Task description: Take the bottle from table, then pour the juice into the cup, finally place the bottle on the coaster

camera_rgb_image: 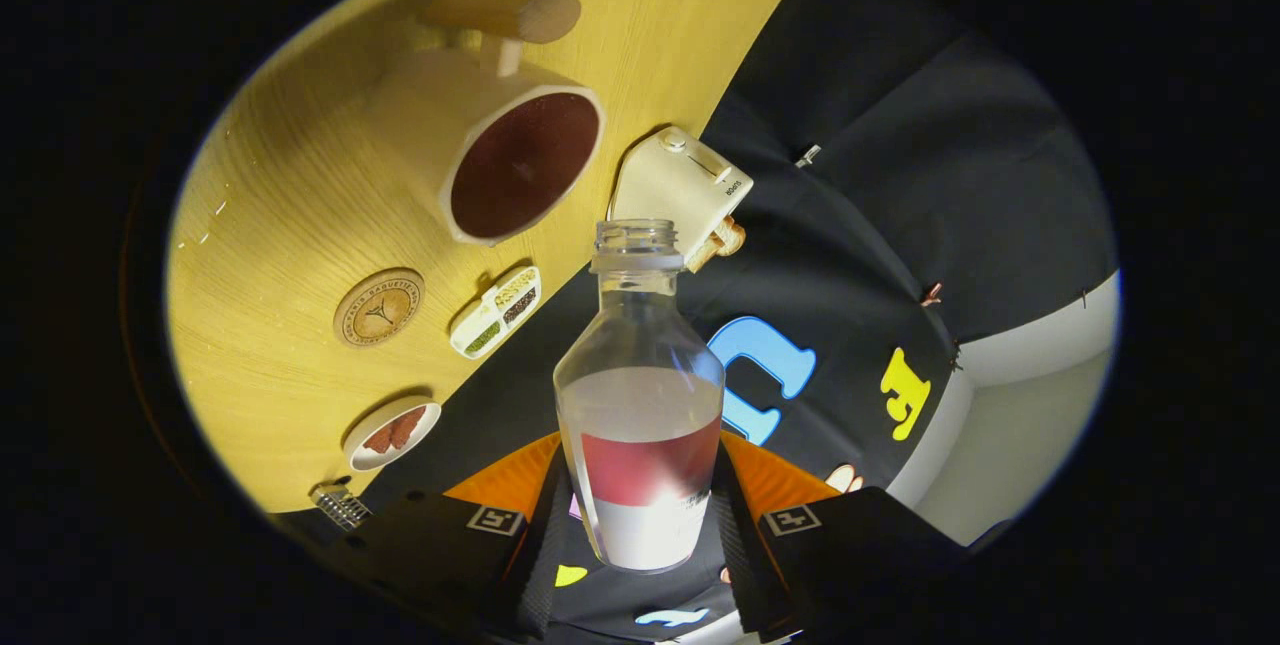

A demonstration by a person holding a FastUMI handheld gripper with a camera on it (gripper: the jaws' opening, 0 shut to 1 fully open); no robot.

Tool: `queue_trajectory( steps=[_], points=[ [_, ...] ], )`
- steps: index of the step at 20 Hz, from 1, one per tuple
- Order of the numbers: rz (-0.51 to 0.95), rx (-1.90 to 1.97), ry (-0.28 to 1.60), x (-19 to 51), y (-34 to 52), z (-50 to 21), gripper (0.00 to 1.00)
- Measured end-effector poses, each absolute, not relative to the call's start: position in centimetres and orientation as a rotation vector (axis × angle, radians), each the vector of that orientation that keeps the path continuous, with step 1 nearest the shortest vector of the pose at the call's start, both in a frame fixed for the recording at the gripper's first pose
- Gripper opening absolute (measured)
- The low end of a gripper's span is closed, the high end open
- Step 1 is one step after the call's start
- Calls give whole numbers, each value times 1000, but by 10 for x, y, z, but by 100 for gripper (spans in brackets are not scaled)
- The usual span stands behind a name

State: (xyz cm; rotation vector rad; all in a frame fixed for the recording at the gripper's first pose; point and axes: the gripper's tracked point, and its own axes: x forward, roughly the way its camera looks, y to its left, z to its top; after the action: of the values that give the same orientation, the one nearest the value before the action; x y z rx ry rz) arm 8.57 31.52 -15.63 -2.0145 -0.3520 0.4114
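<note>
My gripper (640, 515) is shut on a clear plastic bottle (640, 395), both fingers pressing on its lower body at the red-and-white label. The bottle has no cap, and whitish juice fills about half of it. The view is rolled steeply, so the wooden table (290, 255) slants beyond the bottle. The cream cup (500, 150), with a dark inside and a wooden handle, stands on the table beyond the bottle's mouth and off to one side. A round wooden coaster (379, 306) lies on the table beside the cup, nearer to my fingers.
A cream appliance (683, 187) sits at the table's edge just past the bottle's mouth. A small white divided tray (496, 311) holds dry bits. A small white dish (392, 433) with reddish pieces and a metal ridged item (340, 505) lie by the edge near my fingers.
</note>
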Motion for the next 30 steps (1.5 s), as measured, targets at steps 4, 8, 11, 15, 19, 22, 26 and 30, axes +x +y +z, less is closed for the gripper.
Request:
queue_trajectory(
  steps=[4,8,11,15,19,22,26,30],
  points=[
    [435,-1847,-195,85,298,-169,71],
    [467,-1642,-77,84,297,-174,72],
    [461,-1499,3,84,293,-177,72],
    [530,-1279,60,73,301,-191,72],
    [557,-1024,152,64,302,-204,72],
    [539,-793,278,63,295,-219,72],
    [534,-450,415,59,301,-230,72],
    [562,-63,446,63,317,-211,72]
  ],
)
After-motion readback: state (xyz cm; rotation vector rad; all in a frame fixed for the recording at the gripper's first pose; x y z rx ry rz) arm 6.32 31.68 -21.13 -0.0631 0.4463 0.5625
